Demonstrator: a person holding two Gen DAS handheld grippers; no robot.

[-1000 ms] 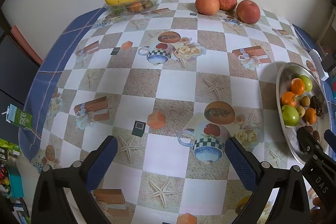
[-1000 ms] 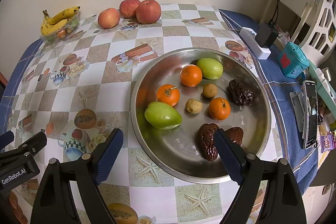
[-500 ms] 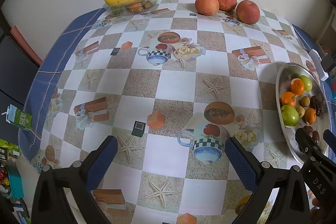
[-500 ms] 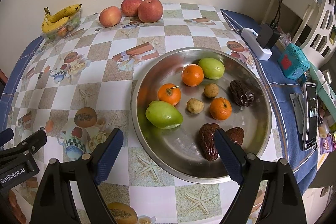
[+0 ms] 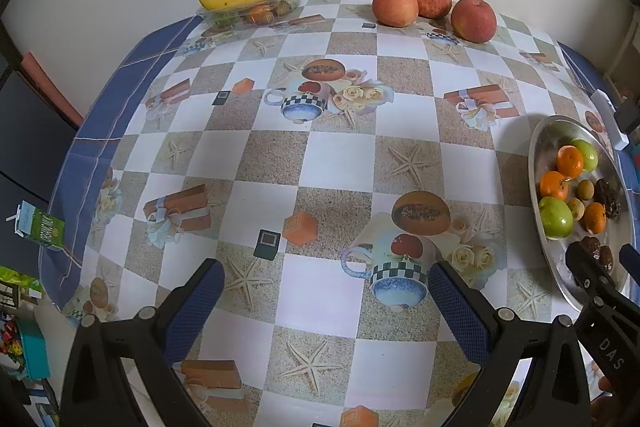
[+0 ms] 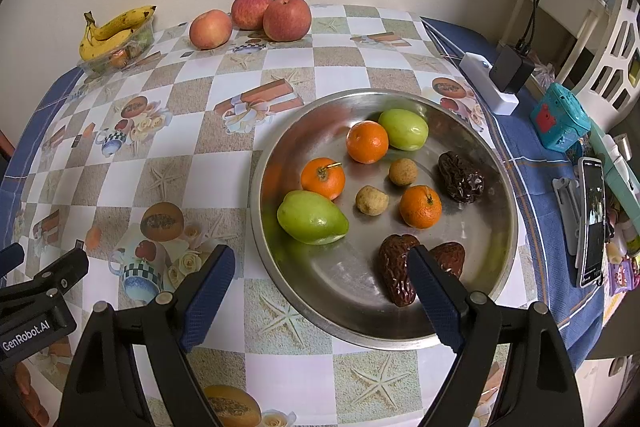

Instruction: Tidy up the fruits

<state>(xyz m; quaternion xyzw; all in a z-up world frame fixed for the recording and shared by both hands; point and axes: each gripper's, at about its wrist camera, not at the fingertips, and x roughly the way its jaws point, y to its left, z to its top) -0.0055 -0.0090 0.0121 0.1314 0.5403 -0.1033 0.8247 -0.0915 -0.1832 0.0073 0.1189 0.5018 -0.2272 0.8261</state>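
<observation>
A steel tray (image 6: pixel 492 267) holds two green fruits (image 6: pixel 312 217), three oranges (image 6: pixel 323 178), two small tan fruits (image 6: pixel 372 201) and three dark dates (image 6: pixel 460 177). My right gripper (image 6: pixel 320 259) hovers open over the tray's near rim, nothing between its fingers. My left gripper (image 5: pixel 324 277) hangs open above the bare tablecloth, left of the tray (image 5: pixel 560 279). Three apples (image 6: pixel 287 18) sit at the table's far edge. Bananas (image 6: pixel 114 29) lie on a clear tub at the far left.
The checked tablecloth (image 5: pixel 336 155) covers the table to a blue border. A power strip with a charger (image 6: pixel 496 81), a teal toy (image 6: pixel 560 117) and a phone on a stand (image 6: pixel 591 223) lie right of the tray. A green carton (image 5: pixel 40 227) sits beyond the table's left edge.
</observation>
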